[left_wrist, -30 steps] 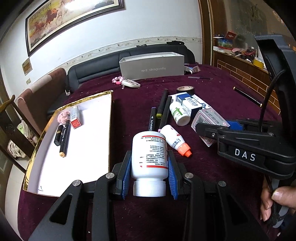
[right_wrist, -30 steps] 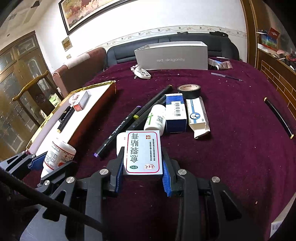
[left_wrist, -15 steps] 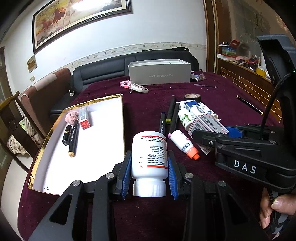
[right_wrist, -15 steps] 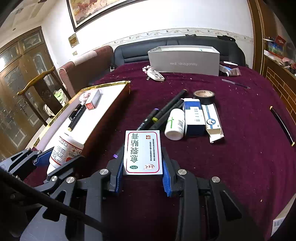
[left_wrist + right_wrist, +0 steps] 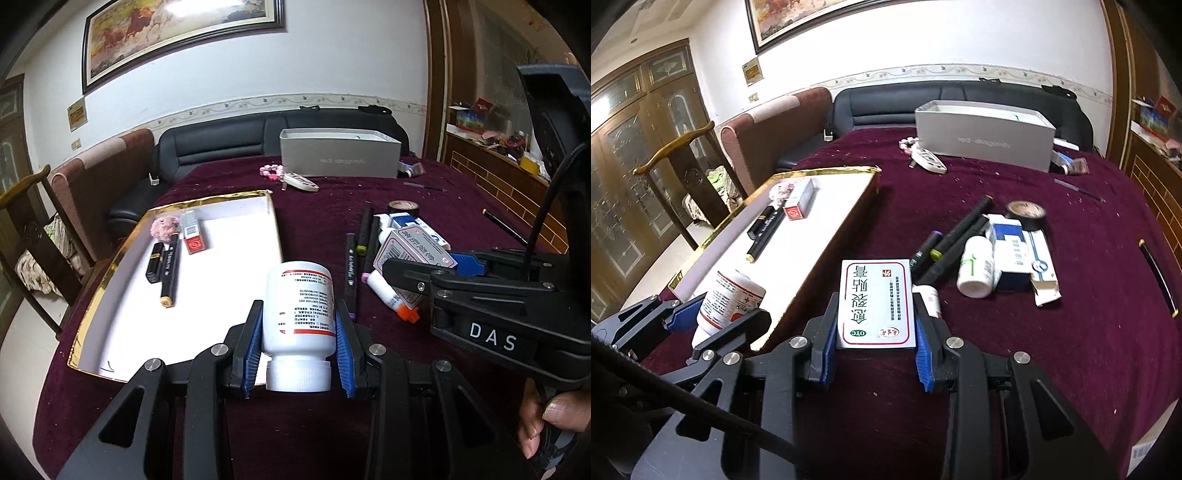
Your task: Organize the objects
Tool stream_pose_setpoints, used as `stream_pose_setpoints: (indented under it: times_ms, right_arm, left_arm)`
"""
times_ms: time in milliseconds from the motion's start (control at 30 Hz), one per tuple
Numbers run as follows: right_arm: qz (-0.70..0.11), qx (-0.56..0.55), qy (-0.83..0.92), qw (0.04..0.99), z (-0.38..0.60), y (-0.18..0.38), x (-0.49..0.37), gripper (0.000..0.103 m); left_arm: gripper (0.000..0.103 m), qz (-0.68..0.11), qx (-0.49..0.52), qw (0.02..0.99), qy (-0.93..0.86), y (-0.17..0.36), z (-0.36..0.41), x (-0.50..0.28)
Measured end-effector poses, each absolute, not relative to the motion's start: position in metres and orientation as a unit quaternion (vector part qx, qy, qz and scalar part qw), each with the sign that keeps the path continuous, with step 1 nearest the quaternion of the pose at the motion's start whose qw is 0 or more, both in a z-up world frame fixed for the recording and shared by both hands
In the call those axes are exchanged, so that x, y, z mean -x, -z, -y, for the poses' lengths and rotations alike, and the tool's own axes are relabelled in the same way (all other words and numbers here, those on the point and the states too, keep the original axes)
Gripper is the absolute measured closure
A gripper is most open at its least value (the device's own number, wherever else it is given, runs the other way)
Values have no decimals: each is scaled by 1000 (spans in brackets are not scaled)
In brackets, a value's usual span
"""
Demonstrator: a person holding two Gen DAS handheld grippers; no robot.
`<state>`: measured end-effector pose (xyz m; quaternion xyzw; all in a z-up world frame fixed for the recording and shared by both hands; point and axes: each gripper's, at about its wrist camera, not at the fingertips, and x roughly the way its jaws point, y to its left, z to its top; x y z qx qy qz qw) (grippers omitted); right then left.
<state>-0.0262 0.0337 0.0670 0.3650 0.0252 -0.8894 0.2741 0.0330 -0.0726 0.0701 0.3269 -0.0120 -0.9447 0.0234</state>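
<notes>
My left gripper (image 5: 298, 343) is shut on a white pill bottle (image 5: 298, 302) with a red-striped label, held above the near right edge of the gold-rimmed white tray (image 5: 236, 258). My right gripper (image 5: 875, 339) is shut on a flat medicine box (image 5: 876, 302) with red Chinese lettering, held above the maroon cloth right of the tray (image 5: 827, 218). The bottle (image 5: 729, 299) and left gripper show at lower left in the right wrist view. The box (image 5: 413, 247) and right gripper show at right in the left wrist view.
The tray holds a pink puff (image 5: 164, 229), a small red-ended box (image 5: 192, 236) and black markers (image 5: 168, 269). On the cloth lie markers (image 5: 960, 229), a small white bottle (image 5: 975, 266), blue-white cartons (image 5: 1012, 251), a tape roll (image 5: 1025, 210) and an orange-capped bottle (image 5: 391, 299). A grey box (image 5: 986, 136) stands at the back.
Both grippers have risen and drawn back with their loads. The left gripper with the bottle has shifted left, over the tray's near right edge.
</notes>
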Motion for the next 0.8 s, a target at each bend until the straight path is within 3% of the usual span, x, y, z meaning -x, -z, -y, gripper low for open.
stream_pose_setpoints:
  times_ms: [500, 800]
  right_arm:
    - [-57, -365, 873, 318, 38, -86, 54, 71]
    - [-46, -417, 842, 339, 89, -75, 108, 71]
  left_arm:
    - [73, -50, -331, 87, 938, -71, 163, -24]
    - [73, -99, -387, 51, 915, -54, 206, 13]
